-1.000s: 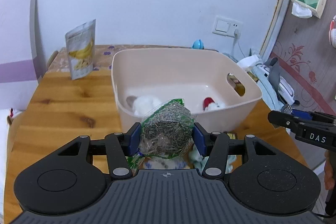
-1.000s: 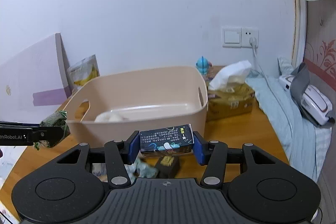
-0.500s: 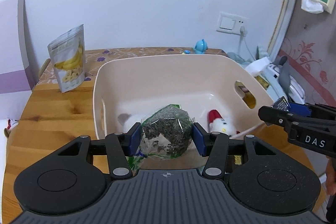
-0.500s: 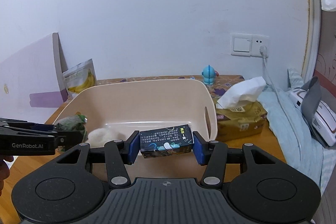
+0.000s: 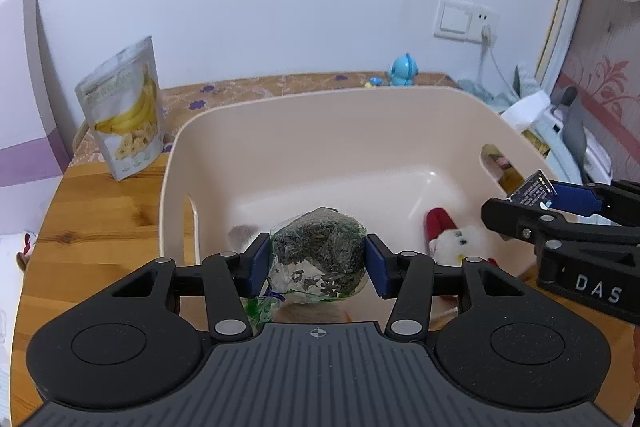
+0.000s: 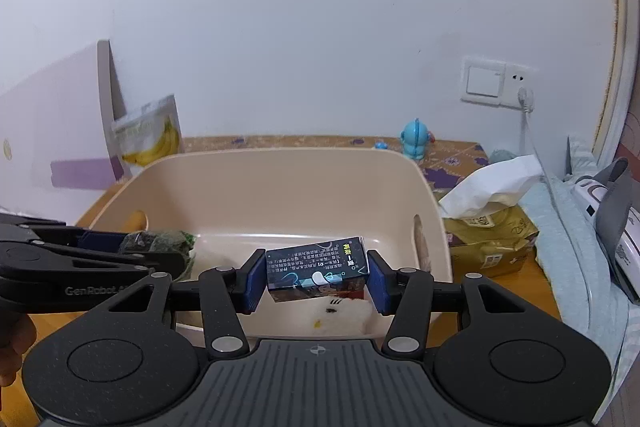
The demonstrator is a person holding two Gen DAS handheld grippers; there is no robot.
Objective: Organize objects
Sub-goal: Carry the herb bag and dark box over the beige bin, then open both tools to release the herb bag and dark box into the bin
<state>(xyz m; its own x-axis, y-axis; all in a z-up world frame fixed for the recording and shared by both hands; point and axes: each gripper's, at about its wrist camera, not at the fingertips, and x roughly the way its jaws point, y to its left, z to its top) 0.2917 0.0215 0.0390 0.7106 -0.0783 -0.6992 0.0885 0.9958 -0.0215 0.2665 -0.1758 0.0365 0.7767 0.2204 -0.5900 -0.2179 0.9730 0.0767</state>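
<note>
— Both tongs have carried their loads from the tabletop's near edge over the beige plastic tub [image 5: 304, 131].

— Left tongs [image 5: 318, 259] just tightened on the clear bag of dried leaves [image 5: 318, 253]; right tongs [image 6: 316, 277] pinch the small dark carton [image 6: 316, 269]. Lower, then release beside the white plush toy [image 5: 454, 241].

Home room — wooden table [image 5: 100, 211], tissue pack [image 6: 488, 243], wall switch [image 6: 482, 83]

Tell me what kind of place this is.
Most likely a room in a home, perhaps a bedroom. A wooden table stands against a white wall with a light switch and socket; a tissue pack, a banana chips pouch and a small blue toy figure sit around a beige plastic bin.
</note>
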